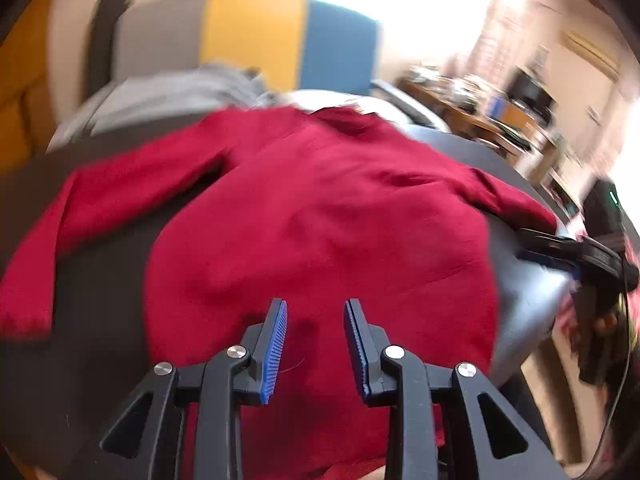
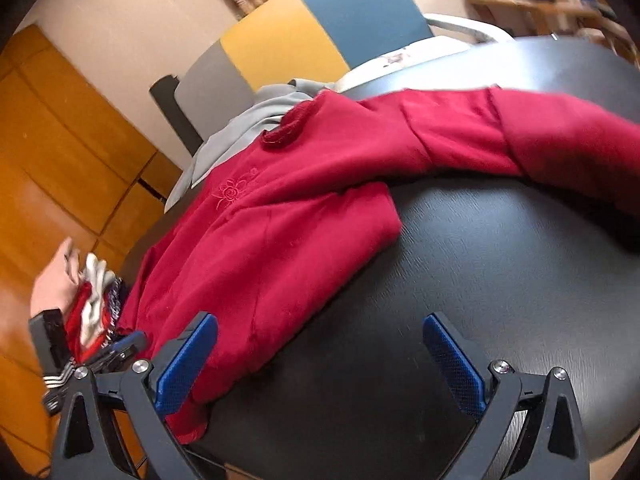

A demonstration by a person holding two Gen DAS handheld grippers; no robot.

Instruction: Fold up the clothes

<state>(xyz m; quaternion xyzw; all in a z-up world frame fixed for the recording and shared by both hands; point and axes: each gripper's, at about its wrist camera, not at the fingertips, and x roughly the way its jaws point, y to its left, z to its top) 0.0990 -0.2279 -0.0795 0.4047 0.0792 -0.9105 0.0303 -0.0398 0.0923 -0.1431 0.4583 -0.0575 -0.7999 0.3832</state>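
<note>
The left tool (image 1: 316, 344) hovers with its pads a little apart, pinching nothing, over the near hem of the red sweater (image 1: 320, 216); the right tool (image 2: 320, 360) stands spread wide by the garment's right edge. The sweater lies front up across the dark bench (image 2: 480, 280), both sleeves (image 1: 60, 236) out sideways, grey cloth (image 2: 248, 120) beyond. I judge folding is midway or being set up; each tool needs an edge.
</note>
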